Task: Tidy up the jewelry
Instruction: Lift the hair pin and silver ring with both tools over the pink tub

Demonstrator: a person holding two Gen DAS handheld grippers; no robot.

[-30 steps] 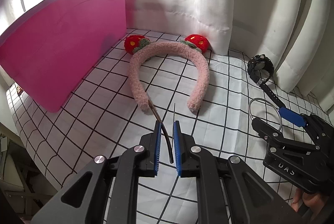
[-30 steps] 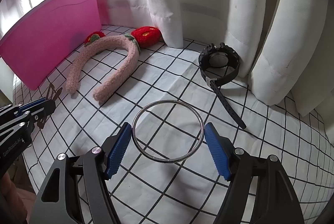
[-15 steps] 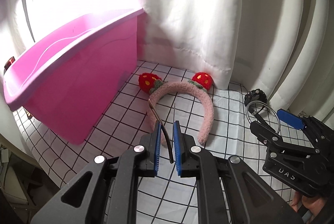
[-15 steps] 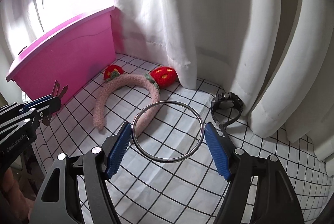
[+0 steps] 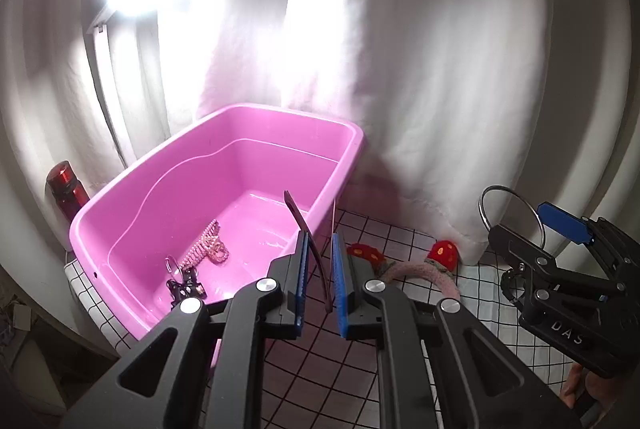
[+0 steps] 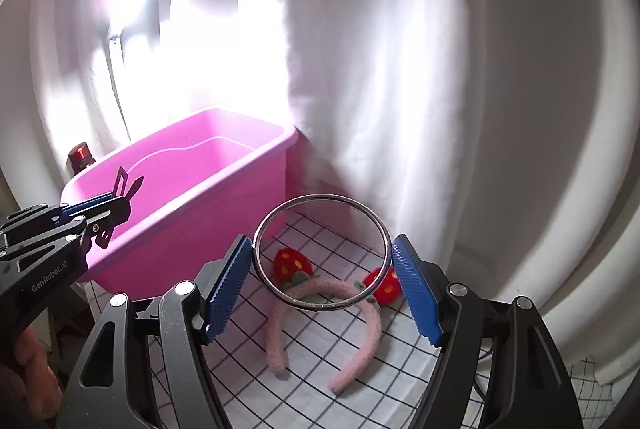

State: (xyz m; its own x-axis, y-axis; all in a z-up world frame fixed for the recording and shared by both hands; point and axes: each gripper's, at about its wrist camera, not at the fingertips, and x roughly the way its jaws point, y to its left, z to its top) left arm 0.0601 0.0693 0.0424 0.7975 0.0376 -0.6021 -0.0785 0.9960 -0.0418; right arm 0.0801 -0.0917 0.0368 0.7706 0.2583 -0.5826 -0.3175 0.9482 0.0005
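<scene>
Pink plastic fills the left wrist view at ten o'clock: a glossy rectangular tub (image 5: 224, 197) standing on the white cloth with a black grid (image 5: 352, 361). On its floor we see a pale beaded chain (image 5: 208, 247) and, just beside it towards seven o'clock, a small dark trinket with a metal ring (image 5: 182, 279).

Our left gripper (image 5: 320, 281) has its blue-padded jaws drawn in narrow, pinching a thin dark metal hair clip (image 5: 308, 241) that stands up between them; its tip shows against the tub's near right corner, though we cannot tell whether it is over the rim.

Our right gripper (image 6: 326, 289) keeps its jaws wide, spanning a large round silver metal bangle (image 6: 322, 251) clamped edge to edge between the ribbed blue pads.

Below the bangle, at six o'clock in the right wrist view, a fluffy pink headband with two red strawberry ears (image 6: 352, 333) lies on the cloth near the tub. White curtains (image 6: 440, 89) hang behind, and a dark red bottle (image 5: 66, 189) stands at nine o'clock beside the tub.
</scene>
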